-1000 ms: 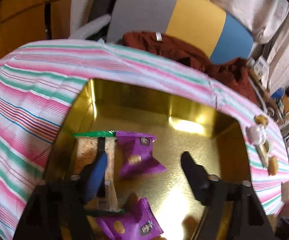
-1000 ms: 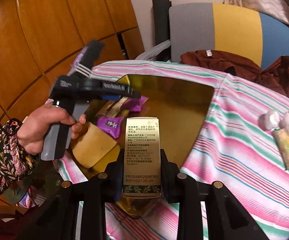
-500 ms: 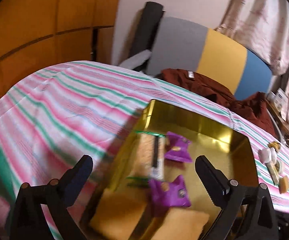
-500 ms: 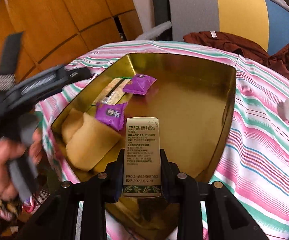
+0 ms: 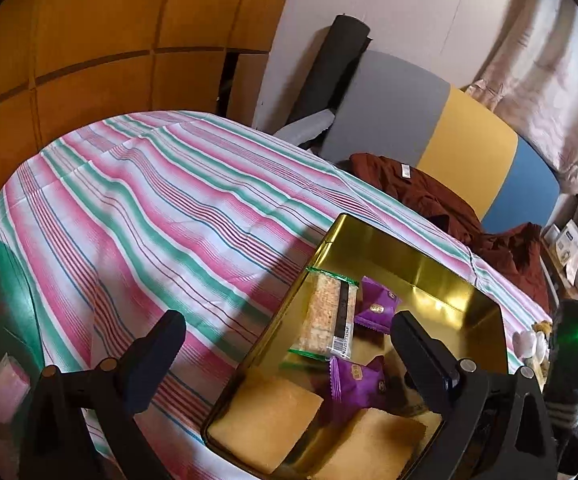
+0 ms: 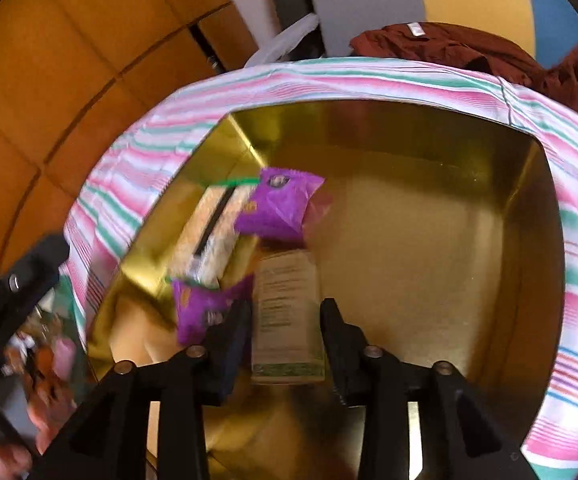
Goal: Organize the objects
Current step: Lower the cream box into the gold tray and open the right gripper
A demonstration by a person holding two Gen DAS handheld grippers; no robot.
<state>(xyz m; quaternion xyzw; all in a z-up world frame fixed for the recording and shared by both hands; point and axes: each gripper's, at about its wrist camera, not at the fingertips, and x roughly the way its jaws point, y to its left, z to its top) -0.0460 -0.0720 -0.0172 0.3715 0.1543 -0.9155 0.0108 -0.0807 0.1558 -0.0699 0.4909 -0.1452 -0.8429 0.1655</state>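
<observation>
The right tool sits low in the middle of its view, inside the gold tin. Its jaws are opening. The gold packet is between them, with small gaps on both sides, so the pads do not press it. A purple packet lies just left of it. The left tool is spread as wide as it goes and holds nothing. It hangs over the left edge of the tin on the striped counter.

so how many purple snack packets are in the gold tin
2: one purple packet beside the clear-wrapped cereal bar toward the gold tin's far end, another nearer, above the sponge cakes. None seems hidden.
</observation>
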